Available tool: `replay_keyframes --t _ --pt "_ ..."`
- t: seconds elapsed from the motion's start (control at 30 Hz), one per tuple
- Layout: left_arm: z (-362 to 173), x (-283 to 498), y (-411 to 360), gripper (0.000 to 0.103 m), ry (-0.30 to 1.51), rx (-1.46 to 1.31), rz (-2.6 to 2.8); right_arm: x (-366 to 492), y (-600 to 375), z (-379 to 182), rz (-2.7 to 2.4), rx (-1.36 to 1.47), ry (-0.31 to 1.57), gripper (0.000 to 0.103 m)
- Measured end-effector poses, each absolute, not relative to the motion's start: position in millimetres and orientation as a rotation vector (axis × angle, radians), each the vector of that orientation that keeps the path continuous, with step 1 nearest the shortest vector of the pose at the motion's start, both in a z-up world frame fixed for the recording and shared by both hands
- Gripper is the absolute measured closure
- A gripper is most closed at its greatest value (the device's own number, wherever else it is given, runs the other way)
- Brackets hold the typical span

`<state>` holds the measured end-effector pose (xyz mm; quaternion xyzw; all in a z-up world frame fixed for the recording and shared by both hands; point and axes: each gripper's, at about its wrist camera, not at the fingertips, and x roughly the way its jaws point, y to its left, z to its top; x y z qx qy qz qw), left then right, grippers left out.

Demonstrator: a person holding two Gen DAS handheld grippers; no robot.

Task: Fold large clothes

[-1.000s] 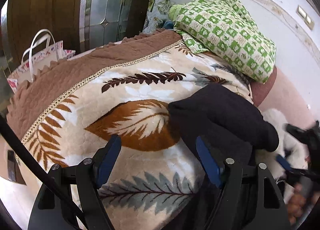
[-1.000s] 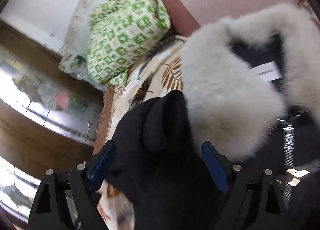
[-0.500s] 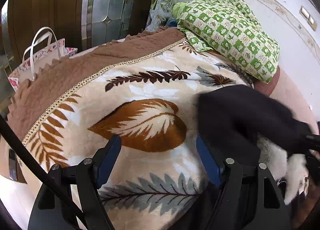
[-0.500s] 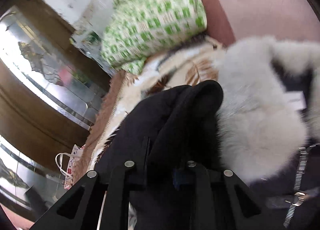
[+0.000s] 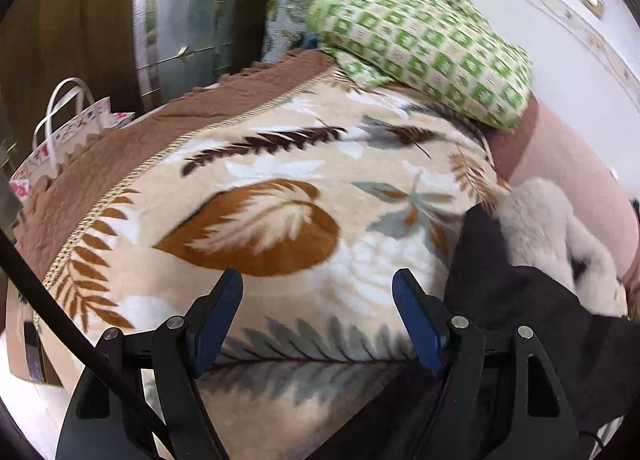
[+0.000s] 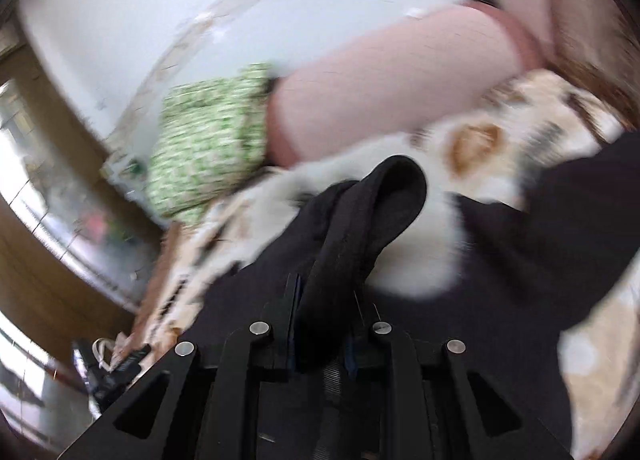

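A black coat (image 5: 528,316) with a white fur collar (image 5: 548,228) lies on the right part of a leaf-patterned blanket (image 5: 280,196) on a bed. My left gripper (image 5: 318,320) hangs open over the blanket, just left of the coat's edge, with nothing between its blue pads. In the blurred right wrist view my right gripper (image 6: 322,320) is shut on the coat's black sleeve (image 6: 376,212), which sticks up and forward from the jaws over the fur collar (image 6: 424,244) and the coat's body (image 6: 540,228).
A green checked pillow (image 5: 424,44) lies at the head of the bed against a white wall (image 5: 580,60). A pink padded headboard (image 6: 400,84) runs behind the collar. A white-handled paper bag (image 5: 60,132) stands past the blanket's brown border, before a wooden wardrobe with a mirror panel (image 5: 192,8).
My right gripper shut on the black sleeve and carried it right, off the blanket and over the coat's body. My left gripper stayed open and shifted slightly.
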<state>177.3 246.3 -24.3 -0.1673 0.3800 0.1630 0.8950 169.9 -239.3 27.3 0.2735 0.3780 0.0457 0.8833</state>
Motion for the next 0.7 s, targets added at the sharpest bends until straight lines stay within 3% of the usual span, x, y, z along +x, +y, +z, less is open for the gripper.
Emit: replay_keyframes --t 0.3,0.5,0.7 --pt "-40 186 200 0.027 0.833 -0.215 0.252 165 -263 -75 -0.009 0.594 0.913 0.084" --pt "-44 200 165 0.027 0.847 -0.155 0.142 172 -261 -74 0.008 0.558 0.900 0.082" --pt "-72 220 136 0.026 0.926 0.024 0.210 177 -268 -91 -0.019 0.598 0.918 0.069"
